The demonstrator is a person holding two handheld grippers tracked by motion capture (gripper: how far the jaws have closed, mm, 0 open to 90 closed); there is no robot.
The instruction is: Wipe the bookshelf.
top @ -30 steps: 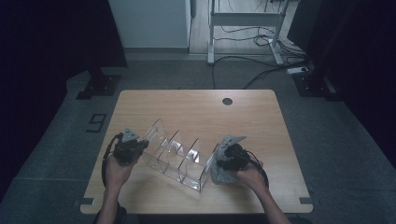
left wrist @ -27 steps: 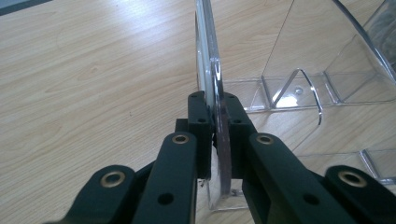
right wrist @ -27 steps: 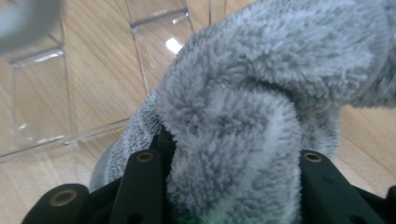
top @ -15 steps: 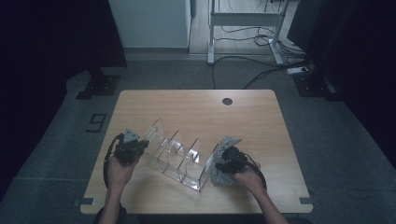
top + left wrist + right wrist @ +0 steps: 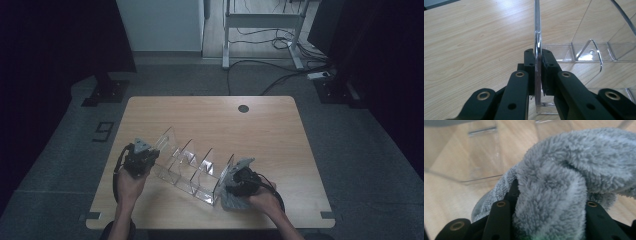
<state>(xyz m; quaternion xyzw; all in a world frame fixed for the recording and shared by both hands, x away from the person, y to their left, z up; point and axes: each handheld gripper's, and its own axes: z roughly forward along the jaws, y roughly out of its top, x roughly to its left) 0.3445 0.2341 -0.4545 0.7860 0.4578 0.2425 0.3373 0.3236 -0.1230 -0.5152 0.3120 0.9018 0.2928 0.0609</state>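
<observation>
We hold a clear acrylic file organizer (image 5: pixel 192 167) on the wooden counter (image 5: pixel 260 135) with our left gripper (image 5: pixel 141 159), and a grey fluffy cloth (image 5: pixel 564 177) with our right gripper (image 5: pixel 240 182). In the left gripper view, the left gripper (image 5: pixel 538 72) is clamped on the edge of one upright clear divider (image 5: pixel 537 37), a black pad pressed flat to each face of the panel. The organizer lies diagonally across the near half of the counter, its dividers standing in a row between our two hands. In the high view the cloth (image 5: pixel 234 200) sits at the organizer's near right end, touching its last panel and resting on the counter under our right hand (image 5: pixel 262 200). In the right gripper view the jaws are closed around a thick fold of the cloth, which bulges up between and over them; clear panels of the organizer (image 5: pixel 484 152) stand just behind it. We can read no brand, label or writing on the organizer, the cloth or the counter.
</observation>
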